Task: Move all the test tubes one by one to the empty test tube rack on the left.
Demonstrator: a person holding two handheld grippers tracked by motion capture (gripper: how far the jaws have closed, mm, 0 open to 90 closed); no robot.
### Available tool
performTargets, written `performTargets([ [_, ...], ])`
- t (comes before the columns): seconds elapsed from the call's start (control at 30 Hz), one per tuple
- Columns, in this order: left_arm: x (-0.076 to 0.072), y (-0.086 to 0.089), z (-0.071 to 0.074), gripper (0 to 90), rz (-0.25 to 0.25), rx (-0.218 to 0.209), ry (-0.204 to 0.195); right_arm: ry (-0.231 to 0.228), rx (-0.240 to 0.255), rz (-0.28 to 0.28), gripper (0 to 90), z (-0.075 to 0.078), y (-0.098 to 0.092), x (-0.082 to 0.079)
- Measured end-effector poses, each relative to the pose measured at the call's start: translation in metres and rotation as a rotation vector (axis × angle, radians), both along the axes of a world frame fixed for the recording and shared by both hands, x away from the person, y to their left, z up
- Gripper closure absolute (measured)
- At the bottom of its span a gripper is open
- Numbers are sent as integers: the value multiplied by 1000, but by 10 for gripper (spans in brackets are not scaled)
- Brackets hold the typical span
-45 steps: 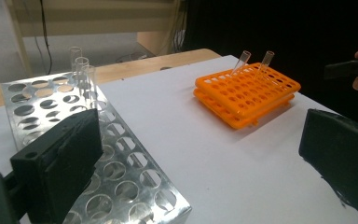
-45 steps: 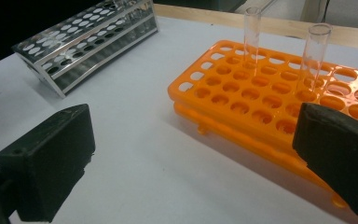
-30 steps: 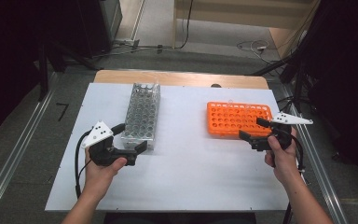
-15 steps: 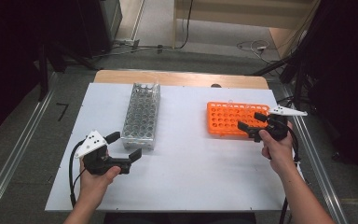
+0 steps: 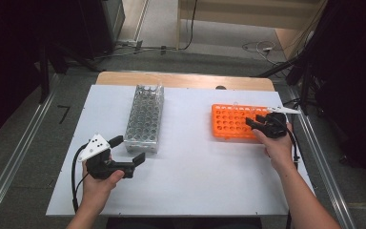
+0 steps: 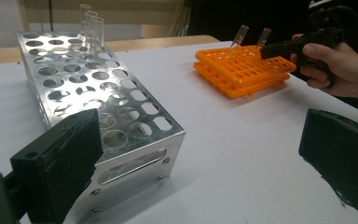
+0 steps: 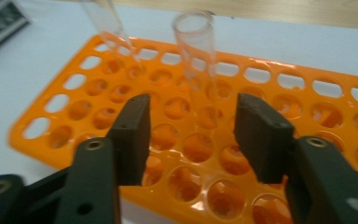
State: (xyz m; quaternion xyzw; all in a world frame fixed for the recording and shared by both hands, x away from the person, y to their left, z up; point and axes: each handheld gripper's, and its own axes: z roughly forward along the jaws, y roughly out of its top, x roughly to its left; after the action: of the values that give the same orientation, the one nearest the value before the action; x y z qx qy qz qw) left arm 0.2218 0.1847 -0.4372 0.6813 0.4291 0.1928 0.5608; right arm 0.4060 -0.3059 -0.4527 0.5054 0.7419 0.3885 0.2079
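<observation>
Closing: right gripper [image 7: 190, 135] has just been narrowing its jaws, spread either side of the nearer test tube [image 7: 196, 56]; pads not yet on the glass, a gap shows each side
Place: that tube stands in the orange rack [image 5: 228, 136] at the right of the white table [image 5: 195, 191]; a second tube [image 7: 107, 21] stands beyond it in the same rack
Axis: long axis near upright, leaning a little; open mouth up, rounded end down in a hole
Risk of tipping: one pad may meet the tilted glass first and lever it against the hole's rim
Risk of slip: smooth glass pinched off-centre could twist or slide out on the lift
Risk of drag: a sideways pull could shift the light rack
Left gripper [image 5: 124, 152]: jaws spread wide, nothing between them, beside the metal rack [image 5: 145, 117]
</observation>
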Motion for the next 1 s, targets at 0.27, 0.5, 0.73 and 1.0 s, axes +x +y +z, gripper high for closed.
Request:
performTargets([
  [0.27,0,0,-1,0,5,-2,1,-16,-17,-40,587,-11,-1,14],
  [0.5,2,-2,-2,0,-1,2,5,-59,-76,-48,645,-11,8,19],
  [0.73,1,-2,-2,0,-2,2,5,-84,-92,-36,736,-13,14,18],
  [1.0,1,-1,-2,0,-2,1,4,-120,-49,-38,737,-1,8,15],
])
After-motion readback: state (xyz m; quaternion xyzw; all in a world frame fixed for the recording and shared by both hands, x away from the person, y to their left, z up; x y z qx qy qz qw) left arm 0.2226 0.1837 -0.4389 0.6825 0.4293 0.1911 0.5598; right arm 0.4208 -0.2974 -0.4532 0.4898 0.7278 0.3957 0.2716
